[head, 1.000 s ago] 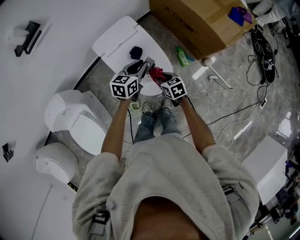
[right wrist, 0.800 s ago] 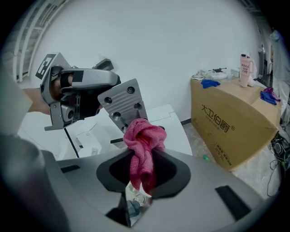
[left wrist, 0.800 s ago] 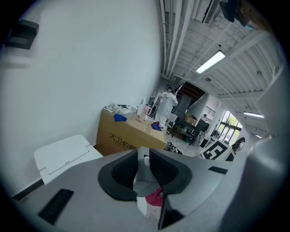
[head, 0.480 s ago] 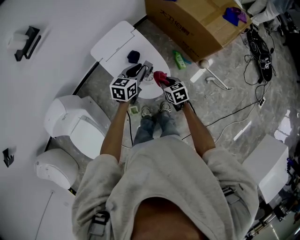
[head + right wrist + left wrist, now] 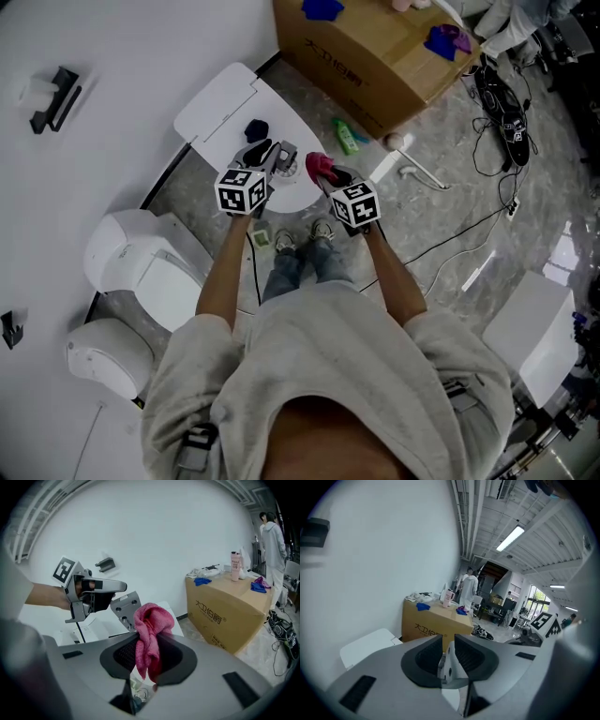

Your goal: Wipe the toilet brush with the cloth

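My left gripper is shut on a flat grey part of the toilet brush. In the left gripper view that part stands pinched between the pads. In the right gripper view the same grey part, with small holes in it, sticks out of the left gripper's jaws. My right gripper is shut on a pink cloth. The cloth bunches above the jaws and hangs down between them. It is just right of the grey part, and I cannot tell whether they touch.
A white toilet stands at the left by the wall. A white low table with a dark blue thing is ahead. A cardboard box, a green bottle and floor cables lie to the right.
My right gripper has lifted with the pink cloth and drawn a little away from the grey part. The left gripper has kept its place and its hold.
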Tool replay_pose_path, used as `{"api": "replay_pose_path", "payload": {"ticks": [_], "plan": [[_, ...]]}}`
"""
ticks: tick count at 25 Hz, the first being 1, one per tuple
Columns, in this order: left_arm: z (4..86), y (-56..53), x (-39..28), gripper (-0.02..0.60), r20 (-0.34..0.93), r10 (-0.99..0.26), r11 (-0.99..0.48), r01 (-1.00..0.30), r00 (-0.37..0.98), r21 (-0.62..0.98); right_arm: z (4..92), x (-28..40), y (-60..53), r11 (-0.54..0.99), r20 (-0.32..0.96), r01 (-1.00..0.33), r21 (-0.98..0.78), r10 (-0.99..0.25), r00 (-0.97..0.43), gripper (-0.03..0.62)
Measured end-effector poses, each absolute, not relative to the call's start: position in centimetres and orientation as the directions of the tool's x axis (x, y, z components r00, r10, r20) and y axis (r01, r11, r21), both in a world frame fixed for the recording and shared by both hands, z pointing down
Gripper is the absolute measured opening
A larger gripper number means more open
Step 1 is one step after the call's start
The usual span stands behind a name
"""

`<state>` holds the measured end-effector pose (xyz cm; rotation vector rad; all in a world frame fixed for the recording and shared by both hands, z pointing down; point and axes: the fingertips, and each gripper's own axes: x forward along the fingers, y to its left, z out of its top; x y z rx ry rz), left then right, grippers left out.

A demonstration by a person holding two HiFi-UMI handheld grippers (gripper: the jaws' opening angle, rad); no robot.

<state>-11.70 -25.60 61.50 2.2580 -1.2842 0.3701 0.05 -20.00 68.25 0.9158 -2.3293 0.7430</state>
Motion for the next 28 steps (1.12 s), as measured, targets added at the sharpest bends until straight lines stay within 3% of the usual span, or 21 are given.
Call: {"api": "replay_pose_path", "payload": {"ticks": [6,18,28], "plan": [[60.2,-24.5,-12.5,0.09,0.449,-0.747,-0.417,-0.871,0.491,0.258,65.5,0.9,-20.7,0.598,0.587,-0.752,-0.277,-0.514,-0.626,0.101],[55.4,-22.9,-14.1,0.02,0.378,-0.818,-0.404,-0.901,0.434,0.16,57.2,2.4,-23.4,0.581,0.429,-0.783,-0.223,-0.663,-0.614,0.101],[50.5,-24.0,-15.1,0.018,0.311,-0.862,-0.402,-0.913,0.401,0.062,51.2,2.9,-25.7,0.582,0.323,-0.8,-0.148,-0.736,-0.595,0.101]]}}
